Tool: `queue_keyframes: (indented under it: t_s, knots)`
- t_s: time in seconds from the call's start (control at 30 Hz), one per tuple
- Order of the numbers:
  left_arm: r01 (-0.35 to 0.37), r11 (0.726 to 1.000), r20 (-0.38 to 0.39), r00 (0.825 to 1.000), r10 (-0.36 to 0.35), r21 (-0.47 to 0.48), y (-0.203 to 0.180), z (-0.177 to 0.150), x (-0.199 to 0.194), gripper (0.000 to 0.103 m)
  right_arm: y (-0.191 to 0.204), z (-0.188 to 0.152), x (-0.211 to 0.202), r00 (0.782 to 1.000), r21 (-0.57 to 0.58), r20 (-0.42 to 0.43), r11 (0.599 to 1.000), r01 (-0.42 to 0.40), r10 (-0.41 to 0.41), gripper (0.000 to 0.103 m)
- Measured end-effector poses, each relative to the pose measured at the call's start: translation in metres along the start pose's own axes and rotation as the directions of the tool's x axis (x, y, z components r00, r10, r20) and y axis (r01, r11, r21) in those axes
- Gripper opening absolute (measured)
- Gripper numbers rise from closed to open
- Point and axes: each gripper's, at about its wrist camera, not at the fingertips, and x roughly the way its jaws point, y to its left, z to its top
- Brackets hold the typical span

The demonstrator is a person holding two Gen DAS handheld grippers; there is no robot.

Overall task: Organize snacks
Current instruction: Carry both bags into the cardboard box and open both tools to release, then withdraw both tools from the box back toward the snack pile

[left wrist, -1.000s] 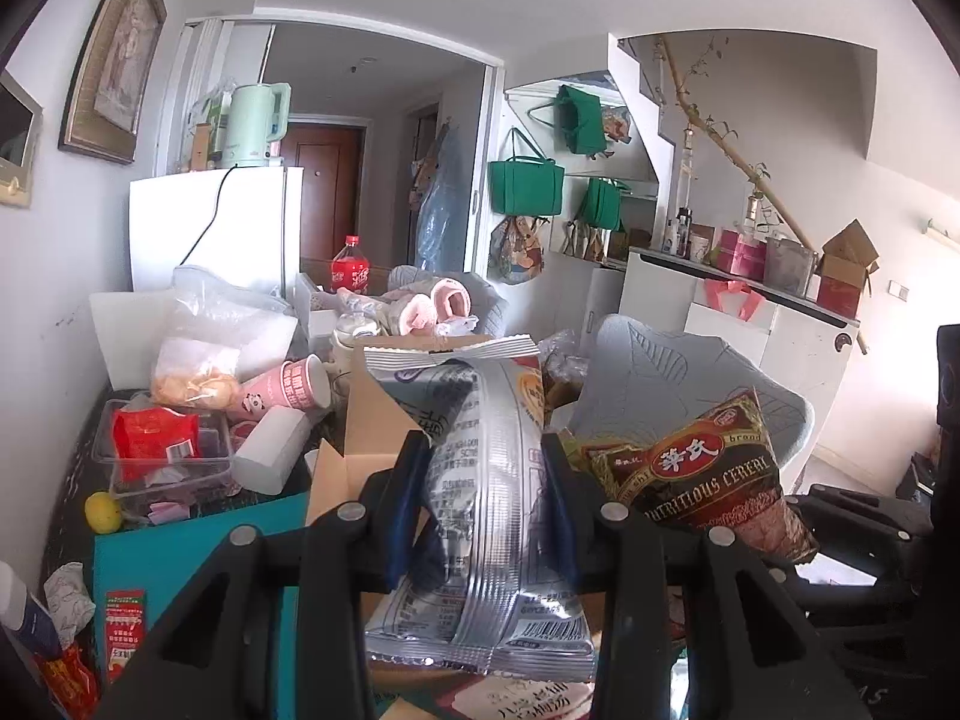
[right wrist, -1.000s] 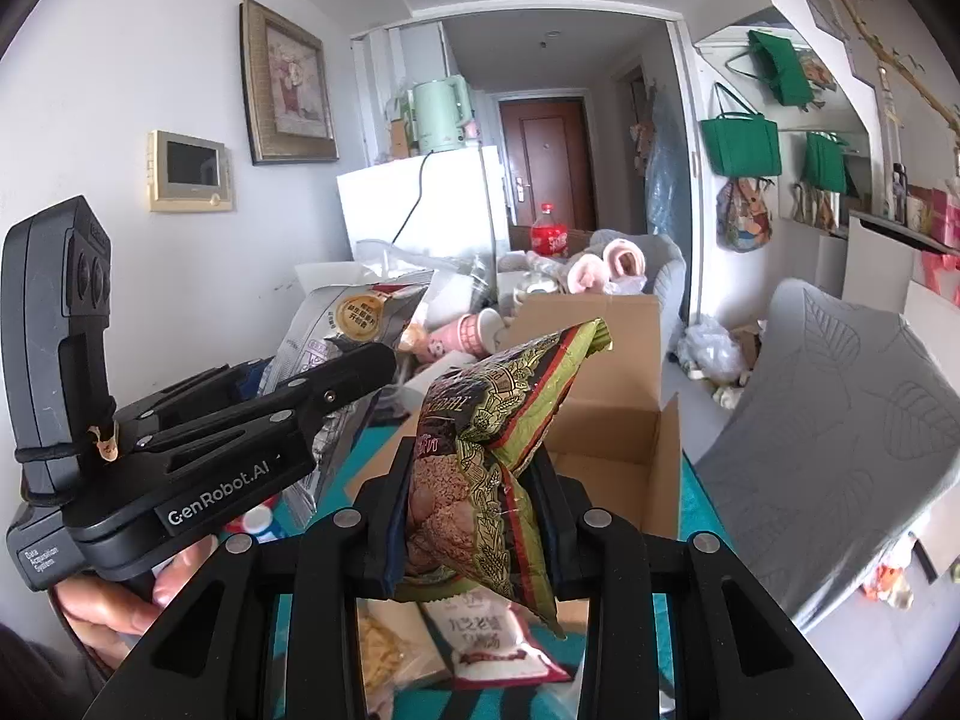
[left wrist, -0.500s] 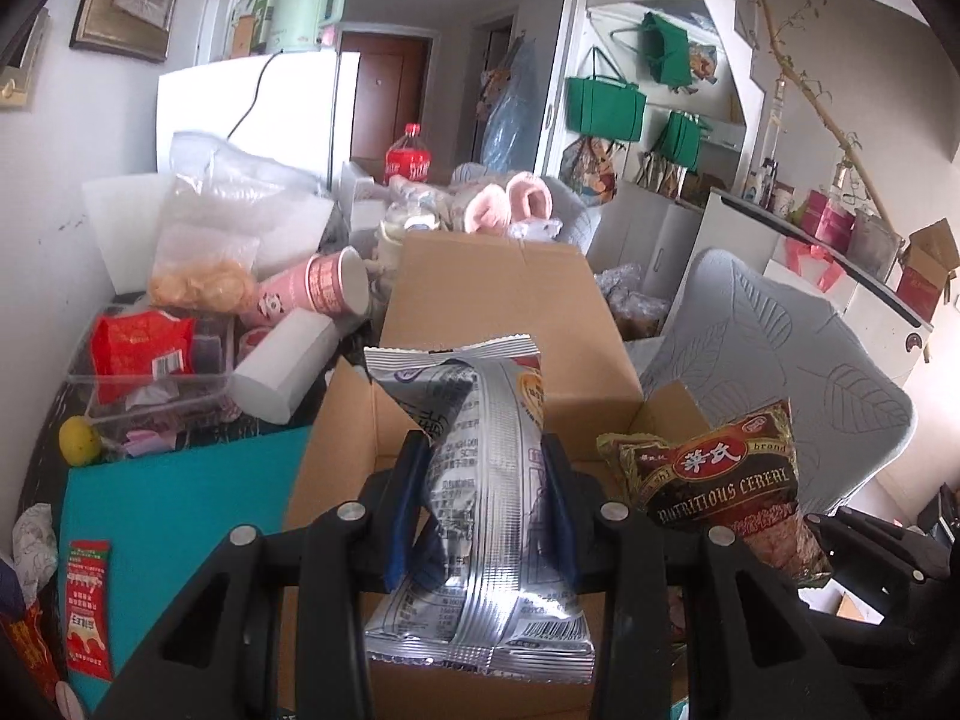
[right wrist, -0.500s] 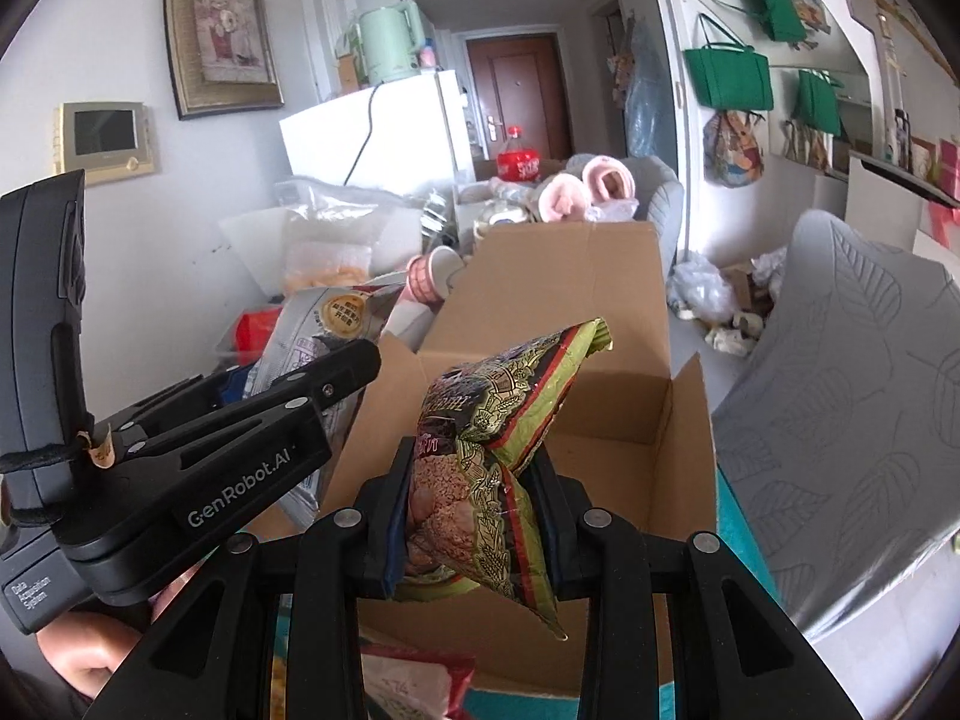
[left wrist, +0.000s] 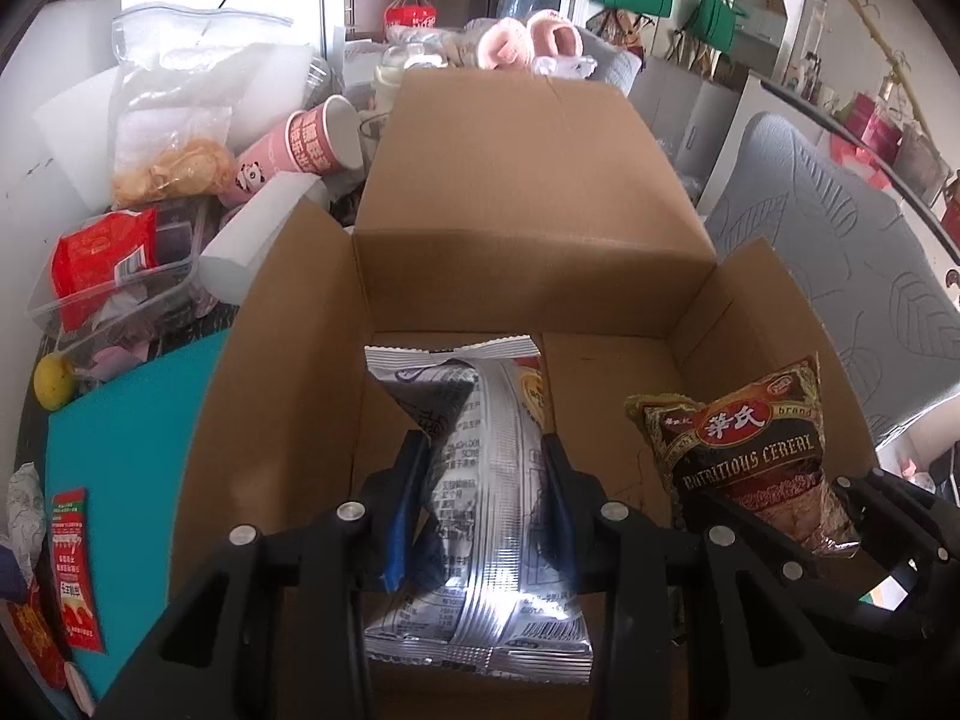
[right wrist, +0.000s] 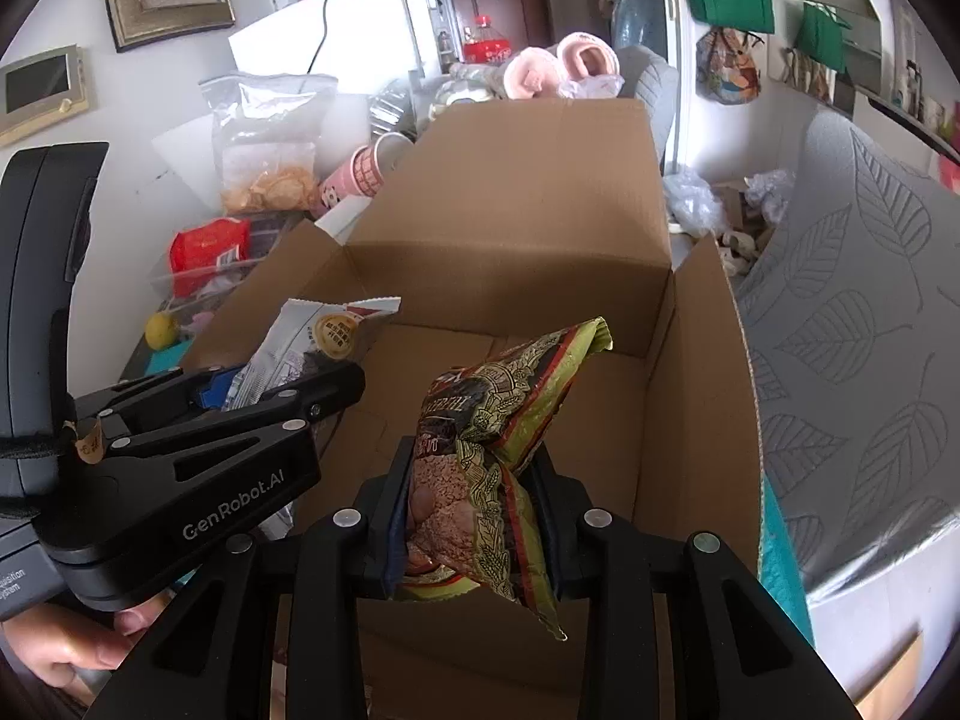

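The left gripper (left wrist: 486,498) has its jaws closed on a silver foil snack bag (left wrist: 480,510), pinched across the middle so that the crimped top edge stands up ahead of the fingers and the barcode end hangs below them. The right gripper (right wrist: 474,516) is clamped the same way on a brown-and-green cereal bag (right wrist: 486,456), which juts up and to the right from between its pads. Both bags hang inside the mouth of the open cardboard box (left wrist: 528,228), above its bare floor: the silver one toward the box's left wall, the cereal bag toward the right wall, apart from each other.

The step in hand looks like the placing: two snacks carried together over the box, not yet set down. Next, each bag probably needs lowering until it rests on the box floor, then each pair of jaws opening to let go. Keeping the two grippers apart matters, since they sit close side by side within the box walls.

Outside the box, by its left wall, the teal mat (left wrist: 126,432) carries a small red sachet (left wrist: 75,564) near its front-left corner. Beyond it stand a clear tray with a red packet (left wrist: 96,264), a yellow fruit (left wrist: 53,383), pink paper cups (left wrist: 300,150) and a zip bag of chips (left wrist: 174,120); these may be further snacks to gather.
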Motion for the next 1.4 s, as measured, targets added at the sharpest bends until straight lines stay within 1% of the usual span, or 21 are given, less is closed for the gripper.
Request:
queue_keyframes:
  t_s: [0.1, 0.2, 0.3, 0.33, 0.37, 0.4, 0.47, 0.6, 0.67, 0.73, 0.83, 0.93, 1.0, 1.03, 1.13, 1.2, 1.23, 1.27, 1.3, 1.37, 1.4]
  knots:
    - [-0.037, 0.999, -0.034, 0.999, 0.037, 0.011, -0.001, -0.002, 0.006, 0.037, 0.002, -0.004, 0.005, 0.999, -0.016, -0.016, 0.999, 0.04, -0.04, 0.034]
    - [-0.067, 0.998, -0.041, 0.997, 0.068, 0.016, -0.001, -0.004, 0.006, 0.037, 0.005, -0.009, 0.006, 0.996, -0.044, -0.021, 0.995, 0.084, -0.085, 0.035]
    - [-0.107, 0.994, -0.038, 0.993, 0.108, 0.027, -0.003, -0.004, 0.003, 0.037, 0.005, -0.008, 0.004, 0.995, -0.055, -0.015, 0.994, 0.097, -0.098, 0.051]
    - [-0.121, 0.992, -0.035, 0.992, 0.123, 0.035, -0.005, -0.004, 0.0, 0.037, 0.006, -0.009, 0.002, 0.995, -0.064, -0.009, 0.993, 0.099, -0.1, 0.053]
    - [-0.133, 0.99, -0.031, 0.99, 0.134, 0.04, -0.006, -0.005, -0.002, 0.037, 0.007, -0.009, 0.0, 0.994, -0.071, -0.005, 0.992, 0.106, -0.107, 0.054]
    - [-0.137, 0.99, -0.029, 0.99, 0.139, 0.041, -0.006, -0.005, -0.004, 0.037, 0.008, -0.01, -0.003, 0.993, -0.078, -0.003, 0.99, 0.12, -0.121, 0.054]
    - [-0.135, 0.99, -0.023, 0.99, 0.136, 0.041, -0.007, -0.006, -0.009, 0.037, 0.008, -0.01, -0.006, 0.989, -0.085, 0.005, 0.985, 0.147, -0.147, 0.059]
    - [-0.129, 0.99, -0.013, 0.991, 0.13, 0.06, -0.012, -0.009, -0.021, 0.037, 0.006, -0.011, -0.019, 0.988, -0.074, 0.019, 0.985, 0.155, -0.154, 0.061]
    - [-0.119, 0.99, 0.001, 0.993, 0.12, 0.077, -0.017, -0.011, -0.03, 0.037, 0.006, -0.014, -0.025, 0.987, -0.081, 0.023, 0.984, 0.16, -0.158, 0.065]
    - [-0.124, 0.989, 0.021, 0.992, 0.123, 0.076, -0.017, -0.013, -0.039, 0.037, 0.009, -0.016, -0.031, 0.984, -0.087, 0.024, 0.98, 0.177, -0.175, 0.065]
    - [-0.155, 0.984, 0.069, 0.986, 0.149, 0.088, -0.019, -0.016, -0.055, 0.037, 0.012, -0.019, -0.041, 0.983, -0.074, 0.021, 0.98, 0.182, -0.181, 0.067]
    - [-0.175, 0.98, 0.105, 0.981, 0.165, 0.096, -0.018, -0.019, -0.071, 0.037, 0.017, -0.02, -0.053, 0.979, -0.071, 0.042, 0.977, 0.202, -0.199, 0.068]
    - [-0.174, 0.98, 0.118, 0.98, 0.163, 0.096, -0.016, -0.02, -0.081, 0.037, 0.02, -0.022, -0.063, 0.975, -0.066, 0.059, 0.974, 0.218, -0.214, 0.074]
    - [-0.172, 0.981, 0.123, 0.979, 0.16, 0.095, -0.016, -0.021, -0.087, 0.037, 0.021, -0.025, -0.068, 0.975, -0.061, 0.07, 0.974, 0.217, -0.213, 0.079]
    - [-0.168, 0.982, 0.145, 0.977, 0.153, 0.091, -0.013, -0.024, -0.103, 0.037, 0.026, -0.03, -0.083, 0.974, -0.053, 0.091, 0.976, 0.213, -0.208, 0.08]
    - [-0.179, 0.98, 0.17, 0.972, 0.162, 0.089, -0.012, -0.028, -0.116, 0.038, 0.029, -0.034, -0.091, 0.971, -0.052, 0.102, 0.973, 0.224, -0.218, 0.08]
    - [-0.197, 0.976, 0.188, 0.966, 0.177, 0.092, -0.012, -0.031, -0.122, 0.038, 0.031, -0.035, -0.095, 0.969, -0.053, 0.109, 0.972, 0.23, -0.223, 0.083]
    - [-0.208, 0.974, 0.203, 0.961, 0.185, 0.095, -0.013, -0.034, -0.128, 0.045, 0.033, -0.037, -0.1, 0.966, -0.053, 0.119, 0.971, 0.235, -0.228, 0.085]
    - [-0.21, 0.973, 0.218, 0.958, 0.185, 0.096, -0.013, -0.037, -0.135, 0.059, 0.036, -0.04, -0.105, 0.965, -0.05, 0.129, 0.97, 0.238, -0.23, 0.085]
    - [-0.191, 0.978, 0.246, 0.955, 0.164, 0.09, -0.01, -0.043, -0.148, 0.074, 0.039, -0.044, -0.114, 0.962, -0.042, 0.142, 0.97, 0.24, -0.232, 0.085]
    - [-0.193, 0.978, 0.264, 0.95, 0.165, 0.084, -0.009, -0.047, -0.155, 0.075, 0.04, -0.046, -0.118, 0.961, -0.036, 0.147, 0.97, 0.24, -0.233, 0.085]
